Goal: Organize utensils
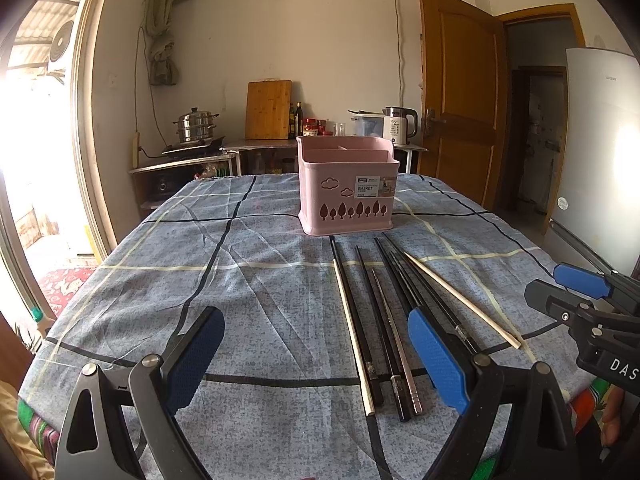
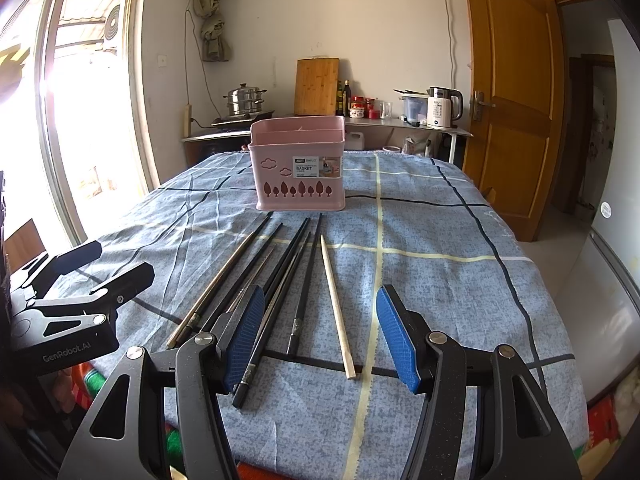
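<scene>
A pink utensil basket (image 1: 347,188) with compartments stands upright at the middle of the table; it also shows in the right wrist view (image 2: 299,168). Several chopsticks, black (image 1: 370,312), metal and pale wood (image 1: 460,298), lie side by side on the cloth in front of it; they show in the right wrist view too (image 2: 298,280), with the pale one (image 2: 336,308) rightmost. My left gripper (image 1: 316,354) is open and empty, hovering over the near ends of the chopsticks. My right gripper (image 2: 320,336) is open and empty, straddling the pale chopstick's near end.
A blue checked tablecloth (image 1: 248,280) covers the table. The right gripper shows at the right edge of the left view (image 1: 580,300); the left gripper shows at the left of the right view (image 2: 80,292). A counter with a steamer pot (image 1: 196,125), cutting board and kettle stands behind. A fridge (image 1: 600,140) stands right.
</scene>
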The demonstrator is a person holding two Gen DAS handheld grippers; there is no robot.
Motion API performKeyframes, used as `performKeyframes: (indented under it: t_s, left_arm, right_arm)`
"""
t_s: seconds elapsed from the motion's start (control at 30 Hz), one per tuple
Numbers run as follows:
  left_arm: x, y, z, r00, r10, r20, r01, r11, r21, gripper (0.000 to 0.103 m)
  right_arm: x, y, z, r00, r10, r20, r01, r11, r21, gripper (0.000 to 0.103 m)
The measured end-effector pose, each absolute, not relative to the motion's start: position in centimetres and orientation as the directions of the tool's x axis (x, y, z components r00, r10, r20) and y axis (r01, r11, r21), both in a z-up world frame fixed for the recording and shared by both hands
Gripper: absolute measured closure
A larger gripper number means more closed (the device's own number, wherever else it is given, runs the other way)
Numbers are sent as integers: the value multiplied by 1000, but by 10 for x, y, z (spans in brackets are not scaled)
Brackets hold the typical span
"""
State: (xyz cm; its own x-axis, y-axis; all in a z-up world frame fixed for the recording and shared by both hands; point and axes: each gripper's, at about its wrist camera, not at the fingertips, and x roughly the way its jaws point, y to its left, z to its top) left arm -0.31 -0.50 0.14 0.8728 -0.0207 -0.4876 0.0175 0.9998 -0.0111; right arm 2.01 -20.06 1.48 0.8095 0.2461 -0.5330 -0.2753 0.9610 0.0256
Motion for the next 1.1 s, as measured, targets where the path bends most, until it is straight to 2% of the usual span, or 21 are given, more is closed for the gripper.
performKeyframes:
  t_s: [1.1]
  left_arm:
    - [-4,-10,2,871,-24,-491,22,1000,-10,9]
  right_arm:
    - [20,-201,15,809,247,-534,-274,961,29,44]
